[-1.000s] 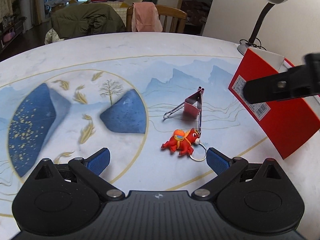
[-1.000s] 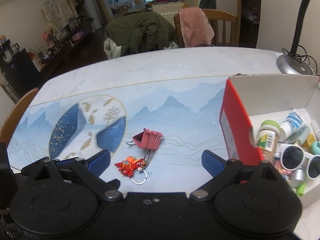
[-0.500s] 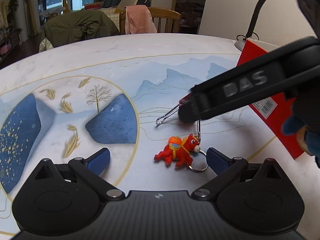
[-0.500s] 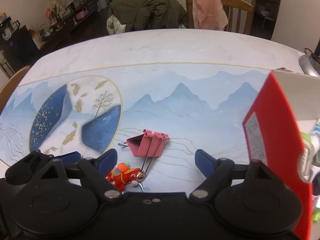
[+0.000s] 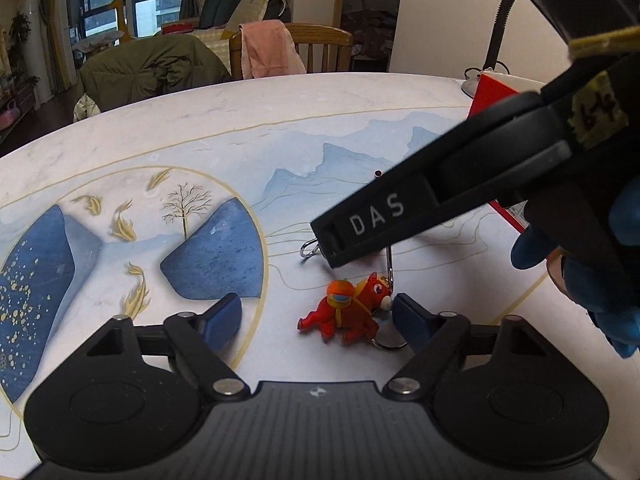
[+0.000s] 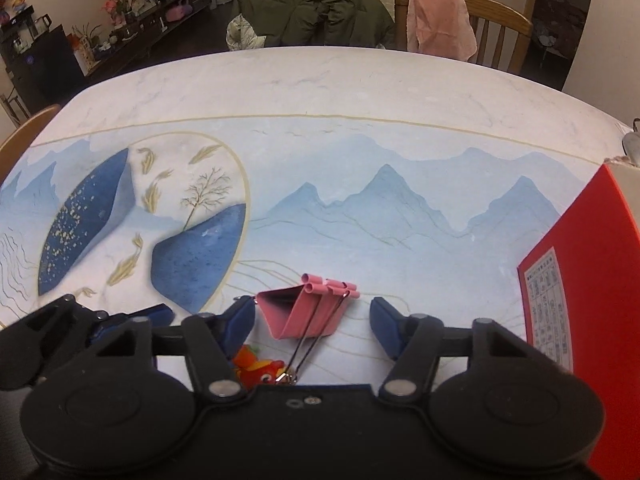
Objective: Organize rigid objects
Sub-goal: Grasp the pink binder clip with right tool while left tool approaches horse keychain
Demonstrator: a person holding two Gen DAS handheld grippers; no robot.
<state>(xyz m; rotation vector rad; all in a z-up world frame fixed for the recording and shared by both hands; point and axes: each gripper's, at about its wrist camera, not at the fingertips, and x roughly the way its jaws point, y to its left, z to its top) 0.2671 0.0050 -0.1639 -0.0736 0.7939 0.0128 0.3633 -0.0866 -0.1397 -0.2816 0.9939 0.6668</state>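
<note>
- two tools work low over the table (image 6: 360, 92), each with blue pads.
- left tool (image 5: 318, 316): jaws apart and just been closing; the red horse (image 5: 346, 312) keychain lies on the table between its pads. the right pad (image 5: 408, 320) is at the horse's nose, whether touching i cannot tell; the left pad (image 5: 222, 320) is well clear, so nothing is gripped.
- the horse's key ring (image 5: 390, 345) lies on the table by that right pad.
- right tool (image 6: 312, 320): jaws apart and just been closing; the pink clip (image 6: 306, 312) lies on the table between its pads. the left pad (image 6: 240, 320) is just beside the clip's open end, the right pad (image 6: 386, 326) is apart from it, so the clip is not gripped.
- the clip's wire handles (image 6: 316, 344) run back toward the horse (image 6: 260, 370), which shows just under the right tool's body in the right wrist view.
- in the left wrist view the right tool's black finger, marked "das", crosses above the horse and hides most of the clip; one wire loop (image 5: 308, 248) sticks out at its left.
- a hand in a blue glove (image 5: 580, 264) holds the right tool.
- red box (image 6: 592, 300) stands at the table's right edge, well apart from the clip.
- a chair (image 6: 480, 20) with a pink cloth (image 6: 440, 12) stands beyond the far edge.
</note>
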